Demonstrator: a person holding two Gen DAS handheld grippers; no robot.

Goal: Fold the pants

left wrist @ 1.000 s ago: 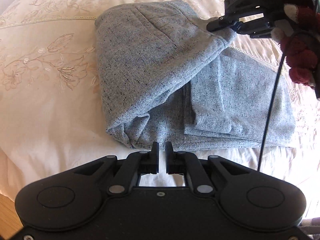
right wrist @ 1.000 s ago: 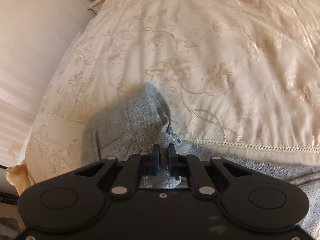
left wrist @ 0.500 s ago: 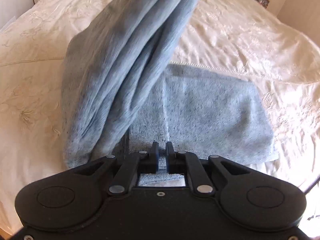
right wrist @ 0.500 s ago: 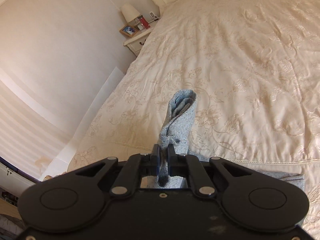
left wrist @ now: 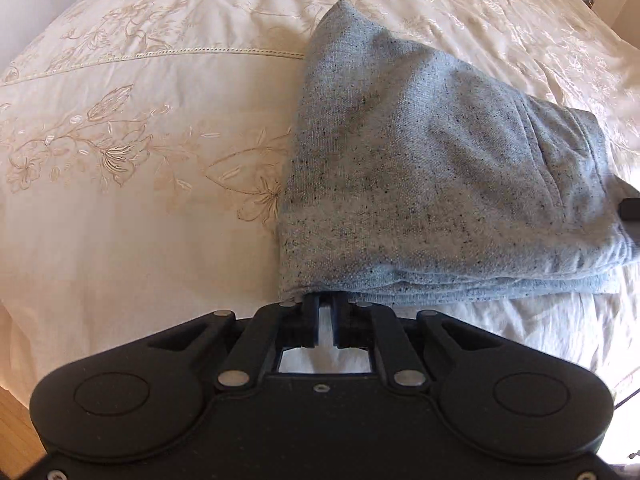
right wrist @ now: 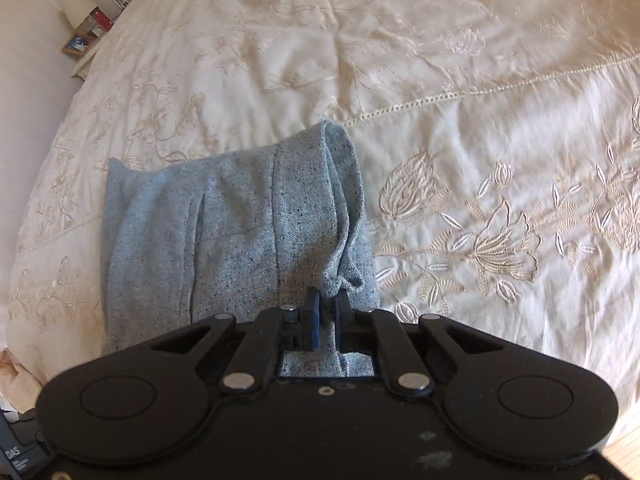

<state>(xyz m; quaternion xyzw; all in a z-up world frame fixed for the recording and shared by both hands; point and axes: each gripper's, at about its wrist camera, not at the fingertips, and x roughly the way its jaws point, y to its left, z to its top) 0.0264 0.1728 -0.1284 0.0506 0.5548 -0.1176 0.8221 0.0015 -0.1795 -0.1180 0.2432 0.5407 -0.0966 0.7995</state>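
While pinching the grey pants (right wrist: 240, 232), right gripper (right wrist: 326, 300); left gripper (left wrist: 326, 300) narrowly parted at their edge.

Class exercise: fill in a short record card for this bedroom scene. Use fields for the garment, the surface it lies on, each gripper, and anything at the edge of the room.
garment: grey pants, folded into a thick stack
surface: cream bedspread with stitched flowers
left gripper: nearly closed, at the near edge of the stack; only bedspread shows between its fingers
right gripper: closed on a fold of the pants
room edge: bedside table with a lamp and a small picture frame
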